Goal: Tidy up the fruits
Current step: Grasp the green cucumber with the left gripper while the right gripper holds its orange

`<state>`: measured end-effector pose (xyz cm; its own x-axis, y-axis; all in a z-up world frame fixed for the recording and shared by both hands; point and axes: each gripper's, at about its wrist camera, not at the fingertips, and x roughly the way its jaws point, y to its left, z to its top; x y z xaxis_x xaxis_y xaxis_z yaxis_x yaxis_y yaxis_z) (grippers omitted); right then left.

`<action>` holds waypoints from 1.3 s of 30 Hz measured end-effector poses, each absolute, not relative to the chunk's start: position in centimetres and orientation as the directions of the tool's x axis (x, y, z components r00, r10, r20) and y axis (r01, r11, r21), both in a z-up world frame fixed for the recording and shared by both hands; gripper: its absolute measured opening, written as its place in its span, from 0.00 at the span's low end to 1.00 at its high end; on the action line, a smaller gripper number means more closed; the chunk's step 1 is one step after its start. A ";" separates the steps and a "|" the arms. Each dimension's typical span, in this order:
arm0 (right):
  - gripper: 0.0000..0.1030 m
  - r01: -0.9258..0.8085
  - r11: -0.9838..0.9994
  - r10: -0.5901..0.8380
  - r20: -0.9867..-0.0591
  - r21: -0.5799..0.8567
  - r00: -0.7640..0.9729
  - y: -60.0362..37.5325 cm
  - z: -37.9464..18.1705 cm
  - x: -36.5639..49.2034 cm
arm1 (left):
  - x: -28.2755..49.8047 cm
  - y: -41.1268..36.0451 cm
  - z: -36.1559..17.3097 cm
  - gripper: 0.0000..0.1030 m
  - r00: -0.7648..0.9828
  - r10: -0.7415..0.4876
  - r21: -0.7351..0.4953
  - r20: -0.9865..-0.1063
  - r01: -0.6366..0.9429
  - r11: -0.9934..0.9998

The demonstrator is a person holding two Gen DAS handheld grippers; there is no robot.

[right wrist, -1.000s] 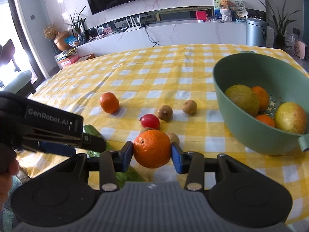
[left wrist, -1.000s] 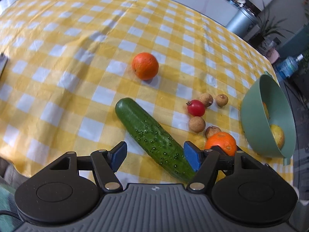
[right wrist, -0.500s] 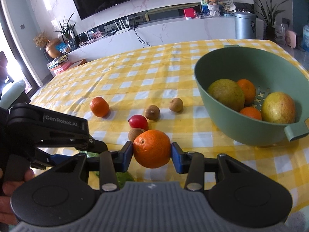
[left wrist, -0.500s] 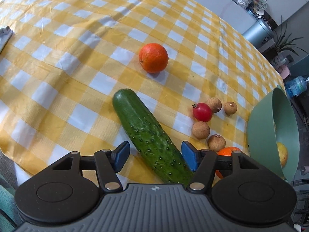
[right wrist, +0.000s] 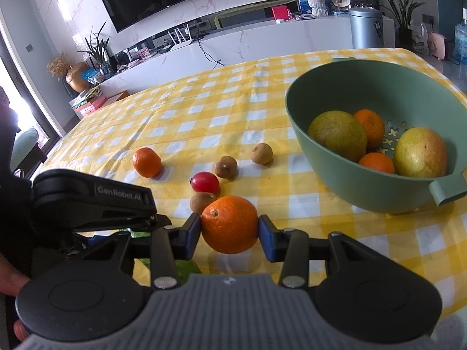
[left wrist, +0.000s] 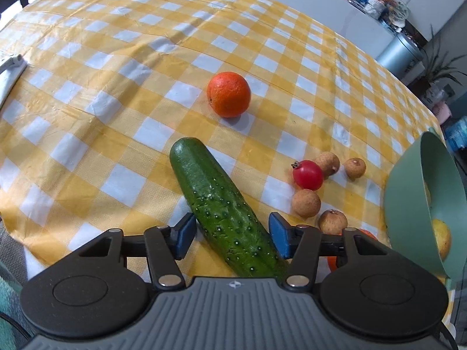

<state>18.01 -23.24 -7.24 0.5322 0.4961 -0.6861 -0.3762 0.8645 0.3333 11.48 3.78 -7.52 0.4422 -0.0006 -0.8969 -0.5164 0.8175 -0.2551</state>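
Note:
A long green cucumber (left wrist: 216, 198) lies on the yellow checked cloth, its near end between the blue pads of my left gripper (left wrist: 232, 233). The jaws are closing; a thin gap still shows at the right pad. My right gripper (right wrist: 229, 232) is shut on an orange (right wrist: 229, 224), held just above the cloth, left of the green bowl (right wrist: 364, 192). The bowl holds two big yellow-green fruits and small oranges. Another orange (left wrist: 229, 94) lies farther out. A cherry tomato (left wrist: 308, 175) sits among several brown longans (left wrist: 306, 203).
The left tool's black housing (right wrist: 87, 198) and a person's hand (right wrist: 11, 280) fill the right wrist view's lower left. A white object (left wrist: 8, 70) lies at the table's left edge. The bowl (left wrist: 408, 180) stands near the table's right edge.
My left gripper's jaws have narrowed around the cucumber, and its view has tipped further along the table. The right gripper still holds the orange and has rolled slightly.

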 end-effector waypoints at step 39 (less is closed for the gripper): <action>0.39 -0.359 0.871 0.487 -0.687 0.336 0.540 -23.5 -7.2 18.0 | 11.3 2.3 -5.8 0.45 0.521 -0.006 -0.244 -0.854 -0.389 0.888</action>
<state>17.96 -23.51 -7.24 0.5395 0.4874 -0.6865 -0.3585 0.8708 0.3365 11.27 2.25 -5.82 0.5210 -0.0064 -0.8535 -0.3892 0.8882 -0.2442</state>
